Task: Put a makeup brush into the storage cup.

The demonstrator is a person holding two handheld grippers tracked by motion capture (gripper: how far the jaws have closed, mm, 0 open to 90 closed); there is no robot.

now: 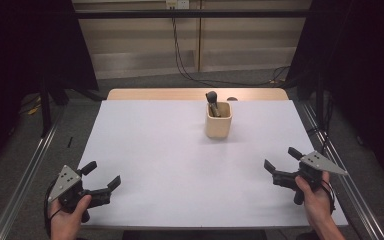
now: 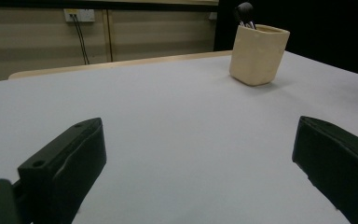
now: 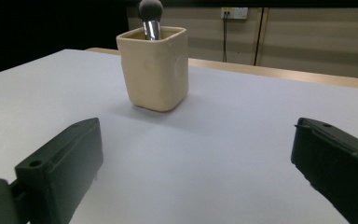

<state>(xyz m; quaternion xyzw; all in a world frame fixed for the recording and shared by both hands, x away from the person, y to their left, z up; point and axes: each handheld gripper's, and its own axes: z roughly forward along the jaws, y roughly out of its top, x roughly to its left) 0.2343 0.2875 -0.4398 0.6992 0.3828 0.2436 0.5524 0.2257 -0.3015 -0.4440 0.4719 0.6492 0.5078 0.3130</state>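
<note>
A cream square cup (image 1: pixel 218 120) stands upright on the white table (image 1: pixel 170 150), right of centre toward the back. A makeup brush (image 1: pixel 212 102) with a dark round head and metal ferrule stands inside it. The cup (image 2: pixel 258 55) appears far right in the left gripper view, and the cup (image 3: pixel 154 67) with the brush (image 3: pixel 150 16) lies ahead in the right gripper view. My left gripper (image 1: pixel 102 175) is held at the front left corner, open and empty. My right gripper (image 1: pixel 281 160) is held at the front right edge, open and empty.
The table's wooden far edge (image 1: pixel 195 94) runs behind the cup. Metal rails (image 1: pixel 22 182) flank both sides of the table. Cables (image 1: pixel 190 70) hang down the back wall to the floor. A small round object (image 1: pixel 232 98) lies at the far edge.
</note>
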